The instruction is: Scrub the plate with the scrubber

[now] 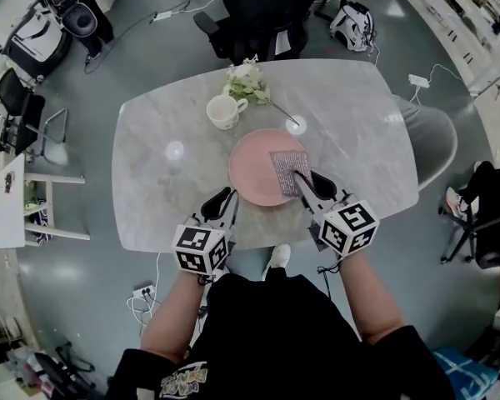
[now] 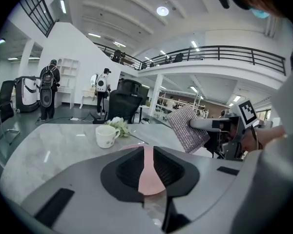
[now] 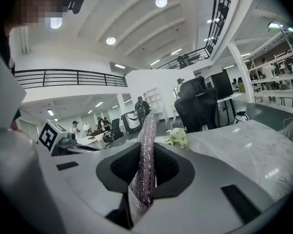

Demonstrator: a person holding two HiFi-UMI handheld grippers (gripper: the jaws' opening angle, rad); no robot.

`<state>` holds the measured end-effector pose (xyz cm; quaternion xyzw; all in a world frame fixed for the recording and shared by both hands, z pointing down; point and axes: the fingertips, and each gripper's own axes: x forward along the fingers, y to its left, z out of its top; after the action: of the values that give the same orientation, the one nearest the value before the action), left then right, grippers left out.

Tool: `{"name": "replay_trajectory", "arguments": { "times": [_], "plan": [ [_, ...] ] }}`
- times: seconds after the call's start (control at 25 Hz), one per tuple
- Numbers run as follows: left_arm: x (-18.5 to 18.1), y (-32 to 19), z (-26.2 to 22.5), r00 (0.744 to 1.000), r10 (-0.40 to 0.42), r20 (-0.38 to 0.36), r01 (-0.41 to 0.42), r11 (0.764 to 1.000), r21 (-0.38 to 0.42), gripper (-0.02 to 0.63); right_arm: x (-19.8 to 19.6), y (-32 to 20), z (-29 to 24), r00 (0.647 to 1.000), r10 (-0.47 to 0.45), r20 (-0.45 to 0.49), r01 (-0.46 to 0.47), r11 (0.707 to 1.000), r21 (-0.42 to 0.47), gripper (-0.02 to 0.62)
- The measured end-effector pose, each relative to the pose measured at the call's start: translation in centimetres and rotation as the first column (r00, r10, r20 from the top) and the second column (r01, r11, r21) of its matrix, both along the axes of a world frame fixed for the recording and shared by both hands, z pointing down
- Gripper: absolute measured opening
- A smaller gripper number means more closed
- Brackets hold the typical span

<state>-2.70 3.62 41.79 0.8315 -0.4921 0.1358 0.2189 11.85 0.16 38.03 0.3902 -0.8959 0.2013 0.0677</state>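
Reaching lengthwise away over plate (image 1: 250, 173), clamped scrubber (image 1: 287, 172).

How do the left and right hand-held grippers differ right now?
The left hand-held gripper grips the pink plate by its near edge; the right hand-held gripper grips the silvery scrubber. The left sits at the plate's rim, while the right reaches over the plate. Both are shut on something.

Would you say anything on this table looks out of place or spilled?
Nothing stands out: the mug stands upright, the pink plate looks intact with its rim in the left gripper, and the right gripper holds the scrubber.
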Motion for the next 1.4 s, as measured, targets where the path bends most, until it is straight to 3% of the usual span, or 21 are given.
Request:
{"name": "replay_trajectory", "arguments": {
  "times": [0.6, 1.04, 1.4],
  "plan": [
    [-0.8, -0.4, 4.5, 0.993, -0.112, 0.035, 0.116, 0.986, -0.118, 0.097, 0.4, -0.4, 2.5, 0.998, -0.064, -0.004, 0.063, 0.997, -0.051, 0.075],
    [-2.0, -3.4, 9.5, 0.994, -0.104, 0.041, 0.11, 0.97, -0.216, 0.097, -1.0, -2.0, 5.2, 0.995, -0.078, -0.065, 0.071, 0.992, -0.103, 0.075],
    [-3.1, -6.5, 15.0, 0.993, -0.088, 0.072, 0.107, 0.942, -0.319, 0.097, -4.0, -4.4, 9.0, 0.979, -0.144, -0.146, 0.118, 0.977, -0.176, 0.075]
  ]
}}
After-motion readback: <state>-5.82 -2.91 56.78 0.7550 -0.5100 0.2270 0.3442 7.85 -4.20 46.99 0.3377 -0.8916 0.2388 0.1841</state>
